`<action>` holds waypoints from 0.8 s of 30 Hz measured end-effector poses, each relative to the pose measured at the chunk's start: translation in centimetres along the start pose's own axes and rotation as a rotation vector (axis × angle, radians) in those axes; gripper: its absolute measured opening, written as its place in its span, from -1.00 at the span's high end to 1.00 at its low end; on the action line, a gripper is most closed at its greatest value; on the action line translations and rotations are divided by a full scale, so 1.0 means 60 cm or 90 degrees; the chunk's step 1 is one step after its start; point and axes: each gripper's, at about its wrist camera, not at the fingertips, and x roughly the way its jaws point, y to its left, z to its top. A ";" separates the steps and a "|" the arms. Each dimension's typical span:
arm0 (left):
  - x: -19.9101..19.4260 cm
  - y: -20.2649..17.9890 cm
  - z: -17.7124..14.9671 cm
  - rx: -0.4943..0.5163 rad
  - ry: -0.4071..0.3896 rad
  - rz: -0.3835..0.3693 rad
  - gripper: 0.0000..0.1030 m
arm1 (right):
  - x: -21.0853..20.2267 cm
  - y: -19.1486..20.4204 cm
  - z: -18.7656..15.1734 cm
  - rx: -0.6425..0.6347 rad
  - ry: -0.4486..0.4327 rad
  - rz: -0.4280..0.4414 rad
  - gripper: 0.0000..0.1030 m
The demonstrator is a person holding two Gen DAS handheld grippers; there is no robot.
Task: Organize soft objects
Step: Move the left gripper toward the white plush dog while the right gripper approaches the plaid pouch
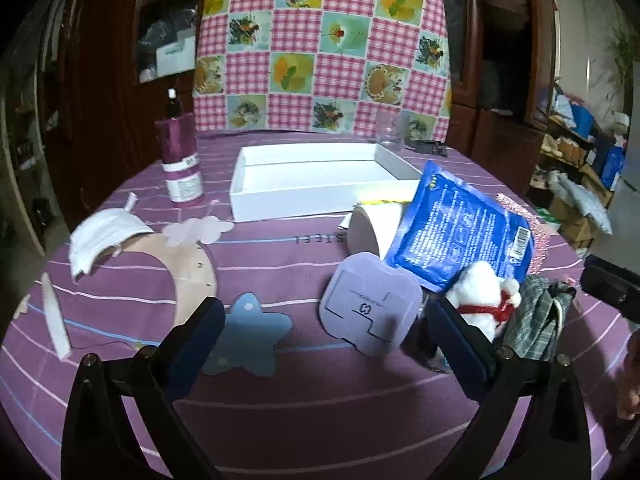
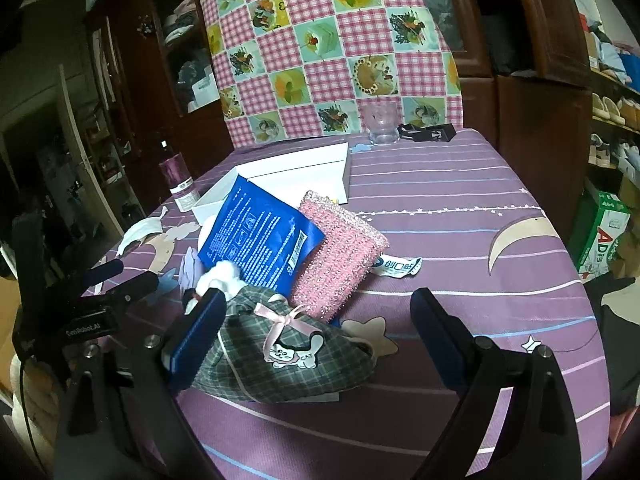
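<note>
Both tools are open and hold nothing: the left tool [image 1: 324, 320] hovers over a purple foam piece [image 1: 370, 310], the right tool [image 2: 316, 324] over a grey plaid pouch [image 2: 288, 354]. Beyond them on the purple surface [image 2: 460, 216], a blue pack [image 2: 260, 236] leans against a pink sponge [image 2: 340, 248], near the white tray [image 1: 304, 184].

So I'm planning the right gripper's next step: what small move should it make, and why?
Probably ease the right gripper forward and down around the grey plaid pouch. Its jaws are open, the pouch lies between the fingers, nearest of the pile, and the white box behind holds nothing visible.
</note>
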 end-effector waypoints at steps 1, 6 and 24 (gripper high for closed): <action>0.003 0.002 0.000 -0.006 0.005 -0.002 -0.99 | 0.000 0.001 0.000 -0.002 0.000 -0.005 -0.81; 0.011 0.019 -0.002 -0.038 0.016 -0.005 -0.97 | -0.008 0.007 -0.004 -0.026 -0.049 0.000 -0.81; -0.009 0.046 -0.005 -0.093 -0.031 -0.017 -0.90 | 0.002 0.015 -0.002 -0.078 -0.021 -0.007 -0.87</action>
